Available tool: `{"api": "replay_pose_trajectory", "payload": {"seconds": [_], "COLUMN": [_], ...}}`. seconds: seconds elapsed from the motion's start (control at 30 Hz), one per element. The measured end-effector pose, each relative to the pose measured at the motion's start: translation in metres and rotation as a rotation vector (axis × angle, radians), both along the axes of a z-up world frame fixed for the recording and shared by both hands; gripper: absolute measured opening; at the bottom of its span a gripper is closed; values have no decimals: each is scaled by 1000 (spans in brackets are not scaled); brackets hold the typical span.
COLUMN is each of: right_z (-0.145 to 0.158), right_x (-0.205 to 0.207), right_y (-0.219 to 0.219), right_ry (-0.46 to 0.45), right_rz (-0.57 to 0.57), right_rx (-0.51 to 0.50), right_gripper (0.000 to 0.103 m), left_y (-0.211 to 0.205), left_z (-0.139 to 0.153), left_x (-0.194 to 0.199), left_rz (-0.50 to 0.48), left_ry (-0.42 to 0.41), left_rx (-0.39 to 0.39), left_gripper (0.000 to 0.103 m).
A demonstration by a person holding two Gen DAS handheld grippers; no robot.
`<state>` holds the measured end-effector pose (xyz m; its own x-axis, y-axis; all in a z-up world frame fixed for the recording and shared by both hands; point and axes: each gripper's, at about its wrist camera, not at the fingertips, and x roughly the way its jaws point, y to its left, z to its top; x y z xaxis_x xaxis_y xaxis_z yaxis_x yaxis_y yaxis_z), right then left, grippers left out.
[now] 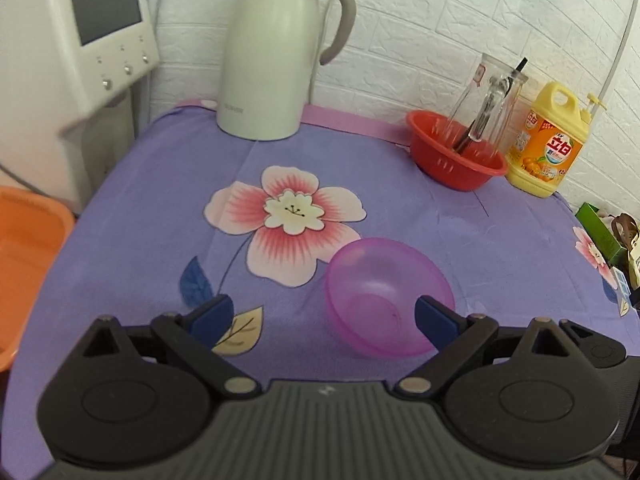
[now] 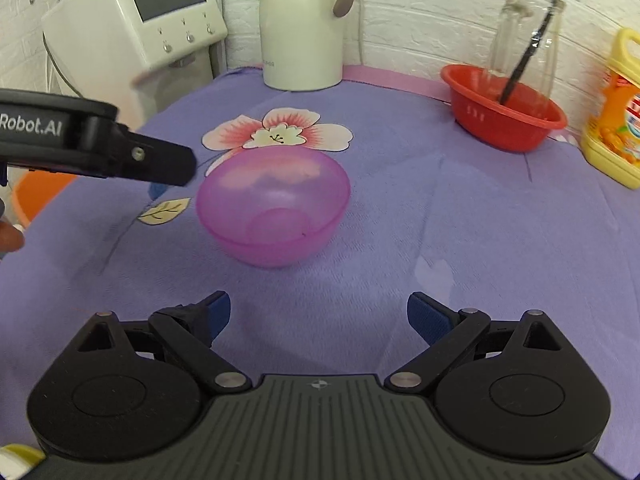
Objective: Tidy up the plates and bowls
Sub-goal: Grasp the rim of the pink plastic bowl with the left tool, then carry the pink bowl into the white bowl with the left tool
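A translucent purple bowl (image 1: 386, 298) sits upright on the purple flowered cloth (image 1: 500, 248). My left gripper (image 1: 322, 318) is open; its right finger (image 1: 434, 320) is in front of the bowl's near right side, its left finger off to the bowl's left. In the right wrist view the bowl (image 2: 274, 206) lies ahead of my open, empty right gripper (image 2: 318, 316), with bare cloth between them. The left gripper's body (image 2: 96, 142) reaches in from the left, just left of the bowl.
A white thermos jug (image 1: 272, 48) stands at the back. A red colander (image 1: 456, 156) with a glass jar stands back right, beside a yellow detergent bottle (image 1: 548, 144). A white appliance (image 1: 76, 40) and an orange tub (image 1: 28, 264) are on the left.
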<state>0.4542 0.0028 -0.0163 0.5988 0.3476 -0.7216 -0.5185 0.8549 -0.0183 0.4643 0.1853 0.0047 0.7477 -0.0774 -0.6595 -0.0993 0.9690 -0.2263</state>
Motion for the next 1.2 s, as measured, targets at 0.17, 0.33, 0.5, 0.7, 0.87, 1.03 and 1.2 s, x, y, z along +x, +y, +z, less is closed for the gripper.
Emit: {"api": "replay_pose_trajectory", "payload": {"seconds": [0.17, 0.33, 0.5, 0.7, 0.87, 1.03, 1.2], "right_z": [-12, -17, -13, -17, -18, -8, 13], "right_x": [17, 16, 20, 34, 36, 35, 17], "right_y": [13, 7, 9, 26, 29, 35, 26], "right_ry": [14, -18, 2, -31, -79, -157, -230], "right_rz": [8, 24, 31, 39, 78, 105, 102], "right_rx": [-27, 14, 1, 22, 36, 6, 17], "right_gripper": [103, 103, 103, 103, 103, 103, 103], "left_y": [-5, -1, -1, -9, -17, -27, -39], "left_z": [-17, -33, -39, -51, -52, -38, -12], "left_x": [30, 45, 52, 66, 78, 71, 48], "left_rz": [-30, -42, -78, -155, -248, -257, -264], "left_ry": [16, 32, -4, -21, -60, -117, -169], "left_rx": [20, 21, 2, -12, -20, 27, 32], "left_gripper": [96, 96, 96, 93, 64, 64, 64]}}
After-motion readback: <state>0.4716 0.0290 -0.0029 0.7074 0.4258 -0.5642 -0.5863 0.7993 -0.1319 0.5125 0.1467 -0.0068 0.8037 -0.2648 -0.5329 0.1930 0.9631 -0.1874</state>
